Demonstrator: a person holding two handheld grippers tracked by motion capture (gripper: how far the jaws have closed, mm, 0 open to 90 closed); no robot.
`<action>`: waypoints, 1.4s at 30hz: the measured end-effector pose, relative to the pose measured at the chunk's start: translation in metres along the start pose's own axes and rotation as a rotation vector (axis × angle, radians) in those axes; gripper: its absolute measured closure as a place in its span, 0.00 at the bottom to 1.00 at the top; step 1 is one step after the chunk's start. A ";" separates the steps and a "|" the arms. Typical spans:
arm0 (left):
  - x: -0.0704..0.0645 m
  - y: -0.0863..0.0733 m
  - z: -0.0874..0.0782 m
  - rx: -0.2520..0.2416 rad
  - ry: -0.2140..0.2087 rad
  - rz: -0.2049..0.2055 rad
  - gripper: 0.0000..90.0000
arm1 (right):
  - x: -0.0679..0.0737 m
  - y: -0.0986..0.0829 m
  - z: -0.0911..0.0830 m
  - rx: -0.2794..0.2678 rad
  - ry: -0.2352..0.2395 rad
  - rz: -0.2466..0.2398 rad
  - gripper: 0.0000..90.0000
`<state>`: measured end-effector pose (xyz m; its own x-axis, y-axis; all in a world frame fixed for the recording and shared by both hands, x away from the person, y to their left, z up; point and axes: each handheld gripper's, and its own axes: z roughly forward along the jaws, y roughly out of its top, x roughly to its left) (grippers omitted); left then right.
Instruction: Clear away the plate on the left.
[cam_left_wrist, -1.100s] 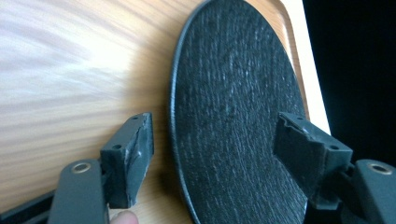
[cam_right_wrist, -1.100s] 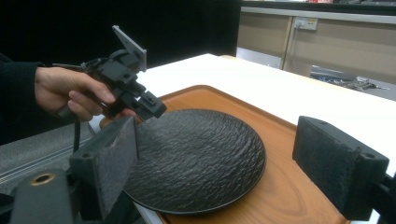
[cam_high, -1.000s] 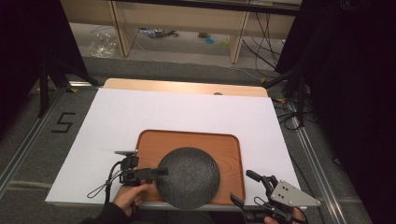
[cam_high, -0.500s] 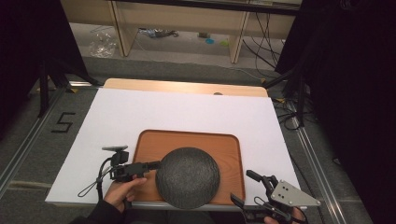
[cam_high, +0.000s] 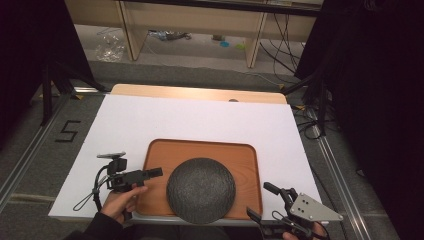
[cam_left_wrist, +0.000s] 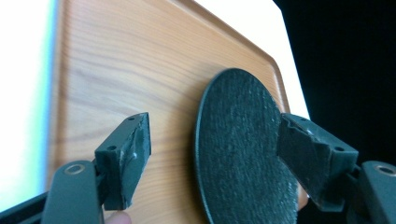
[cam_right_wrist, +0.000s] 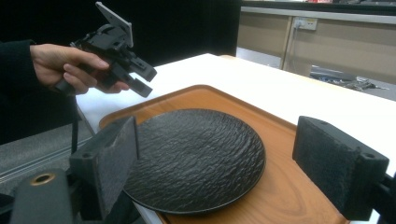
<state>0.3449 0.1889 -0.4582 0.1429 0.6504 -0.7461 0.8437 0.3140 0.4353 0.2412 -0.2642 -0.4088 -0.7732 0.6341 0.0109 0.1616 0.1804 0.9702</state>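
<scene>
We find the dark plate (cam_high: 201, 189) resting on the wooden tray (cam_high: 245, 156) at the desk's near edge. Left gripper (cam_high: 156, 172) and right gripper (cam_high: 260, 201) gape empty beside it; lifting seems undone.

"5" on floor (cam_high: 66, 131)

Left gripper drawn back from the plate

The left gripper (cam_high: 156, 172) is found withdrawn leftward and slightly toward the far side: a second ago its jaws were met at the left rim of the dark plate (cam_high: 201, 190), whereas a strip of bare wooden tray (cam_high: 155, 200) is now seen between them and that rim. The jaws are seen apart in the left gripper view. The left hand (cam_high: 119, 201) is shifted leftward with it.
</scene>
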 end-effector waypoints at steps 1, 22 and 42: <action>0.001 0.001 -0.001 0.002 0.007 0.013 0.29 | 0.000 0.000 0.000 0.000 0.000 0.000 0.17; -0.004 0.006 -0.024 -0.045 0.190 0.221 0.25 | 0.000 0.000 0.000 0.003 -0.006 0.001 0.17; -0.014 -0.009 -0.067 -0.162 0.184 0.459 0.24 | 0.000 0.000 0.000 0.004 -0.003 0.008 0.17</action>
<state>0.3006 0.2229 -0.4181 0.3743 0.8523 -0.3653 0.6225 0.0611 0.7803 0.2412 -0.2638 -0.4089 -0.7703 0.6374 0.0182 0.1701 0.1780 0.9692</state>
